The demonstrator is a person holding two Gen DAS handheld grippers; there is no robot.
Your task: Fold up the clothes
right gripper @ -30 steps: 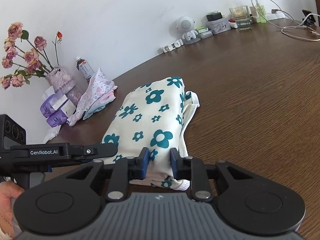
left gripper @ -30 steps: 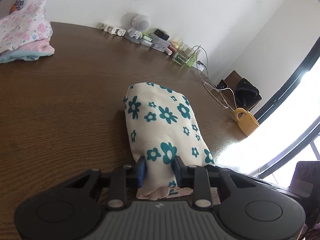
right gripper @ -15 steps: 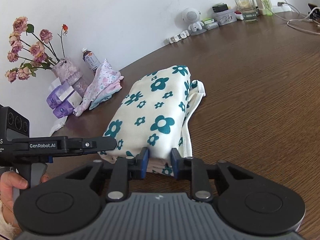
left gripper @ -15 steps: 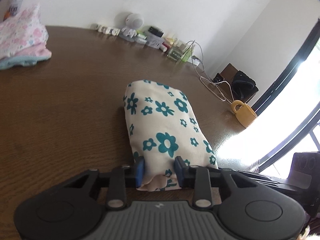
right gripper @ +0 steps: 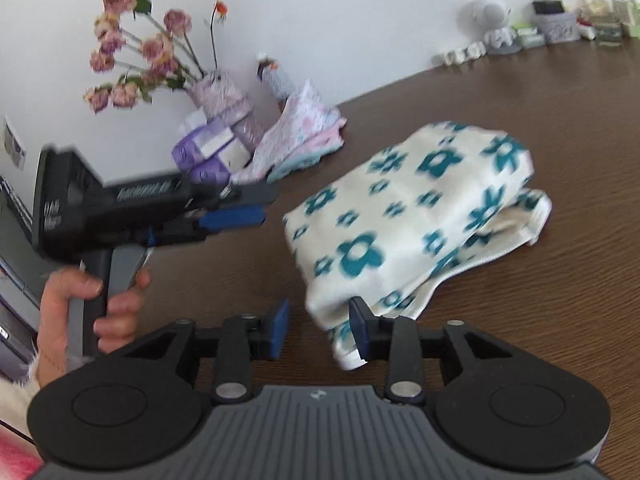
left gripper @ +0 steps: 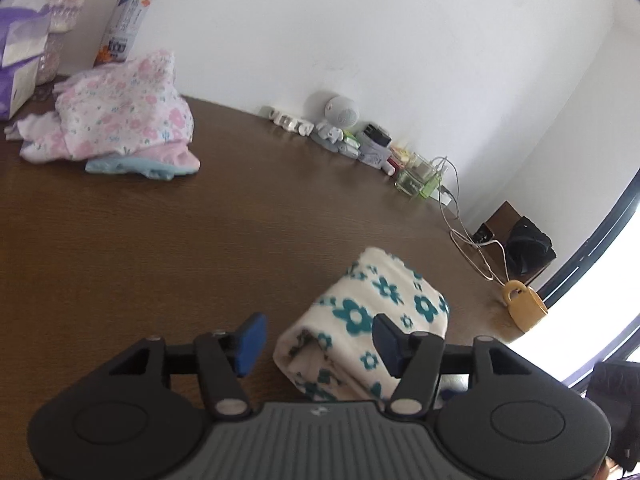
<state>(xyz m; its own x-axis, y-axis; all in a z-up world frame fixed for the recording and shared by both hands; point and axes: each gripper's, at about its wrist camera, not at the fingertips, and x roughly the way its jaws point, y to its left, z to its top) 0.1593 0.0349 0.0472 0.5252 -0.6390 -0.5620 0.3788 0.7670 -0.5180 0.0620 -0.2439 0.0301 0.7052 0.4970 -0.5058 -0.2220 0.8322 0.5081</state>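
The folded cream cloth with teal flowers (left gripper: 372,308) (right gripper: 408,216) lies on the brown table (left gripper: 180,248). My left gripper (left gripper: 318,340) hangs over the cloth's near end with its jaws opening; the fabric lies between them by the right pad, and neither pad presses on it. In the right wrist view a hand (right gripper: 88,304) holds that left gripper (right gripper: 256,208) off to the cloth's left. My right gripper (right gripper: 320,328) sits at the cloth's near corner, jaws opening. That corner lies against its right fingertip (right gripper: 360,328) and is not pinched.
A pile of pink floral clothes (left gripper: 120,120) (right gripper: 300,136) sits at the back left beside a bottle (left gripper: 126,20), purple packs (right gripper: 208,148) and a vase of dried flowers (right gripper: 216,92). Small items (left gripper: 352,136) line the wall. Cables (left gripper: 468,240) and a yellow mug (left gripper: 522,304) lie near the right edge.
Both grippers were shut on the cloth's near edge and have let it go. The left gripper has swung left and lifted; the cloth now lies loose on the table.
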